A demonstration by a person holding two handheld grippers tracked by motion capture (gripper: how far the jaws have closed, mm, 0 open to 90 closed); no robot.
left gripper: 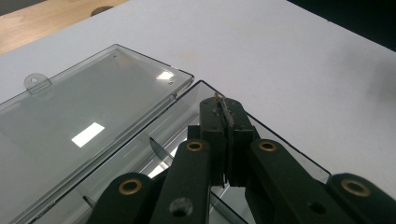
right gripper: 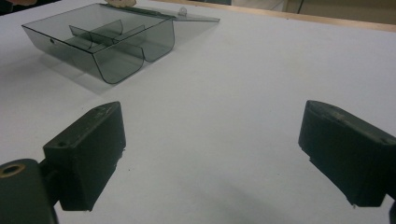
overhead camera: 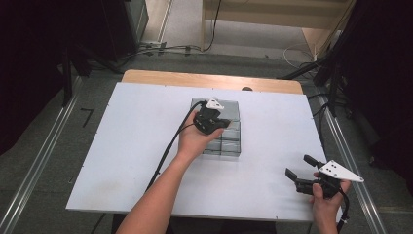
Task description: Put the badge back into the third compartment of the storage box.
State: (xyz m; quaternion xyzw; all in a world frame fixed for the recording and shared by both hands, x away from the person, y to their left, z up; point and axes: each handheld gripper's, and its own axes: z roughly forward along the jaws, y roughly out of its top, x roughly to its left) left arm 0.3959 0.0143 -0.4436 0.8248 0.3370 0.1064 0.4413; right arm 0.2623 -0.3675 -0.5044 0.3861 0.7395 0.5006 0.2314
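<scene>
**Left gripper over an open clear box, right gripper waiting apart**

A smoky, see-through plastic box (overhead camera: 225, 130) lies near the middle of a white table (overhead camera: 126, 146). This box is the landmark for everything else. Its lid (left gripper: 79, 116) is swung fully open and lies flat on the table on the box's far side, joined along one long edge. A small tab (left gripper: 36, 82) sticks out from the lid's outer edge. Inside the box, thin curved dividers (right gripper: 100, 35) split it into several compartments.

The left gripper (overhead camera: 214, 119) is held in the person's left hand (overhead camera: 195, 139) directly above the box, over its half nearest the lid. Its two black jaws are pressed together, pad against pad. Seen from the left gripper view, the closed tips (left gripper: 226, 112) hang over the box's open inside, close to the wall by the hinge. Whether anything thin sits between the pads cannot be told.

The right gripper (overhead camera: 298, 171) is held in the right hand (overhead camera: 325, 200) well apart from the box, toward the table's near right corner. Its jaws are spread wide with nothing between them, pointing back toward the box across bare tabletop.
</scene>
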